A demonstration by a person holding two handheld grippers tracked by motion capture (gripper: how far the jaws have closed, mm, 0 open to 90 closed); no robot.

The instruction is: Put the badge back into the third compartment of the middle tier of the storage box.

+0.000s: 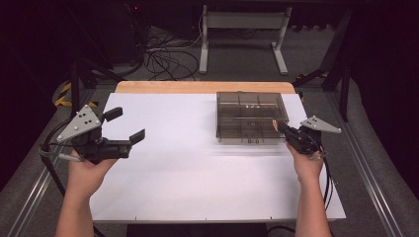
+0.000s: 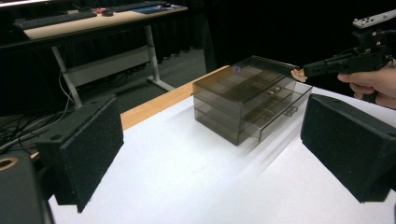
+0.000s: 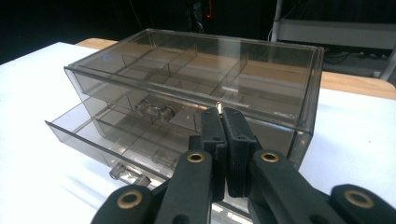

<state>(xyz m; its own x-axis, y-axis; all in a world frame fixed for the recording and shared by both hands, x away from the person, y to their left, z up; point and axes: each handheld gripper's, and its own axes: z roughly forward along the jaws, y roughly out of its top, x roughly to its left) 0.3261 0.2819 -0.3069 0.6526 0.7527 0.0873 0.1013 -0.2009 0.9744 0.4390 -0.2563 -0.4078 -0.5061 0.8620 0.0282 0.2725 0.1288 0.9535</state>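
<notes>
A smoky clear drawer box [image 1: 252, 116] stands on the white table [image 1: 197, 173] at the far right. Its lower drawer [image 3: 116, 135] is pulled partly out; the upper one, with a clear knob [image 3: 154, 111], is in. My right gripper [image 1: 279, 126] is at the box's right front corner, level with its top, shut on a small tan piece [image 1: 275, 123] that pokes from the pads. The left gripper view shows that piece [image 2: 296, 73] by the box [image 2: 247, 100]. My left gripper [image 1: 126, 124] hovers at the table's left side, open and holding nothing, pointing toward the box.
A wooden strip [image 1: 197, 87] runs along the table's far edge. Beyond it stand a grey desk frame [image 1: 242, 29] and loose cables [image 1: 168, 59] on the floor. Dark stands flank the table on both sides.
</notes>
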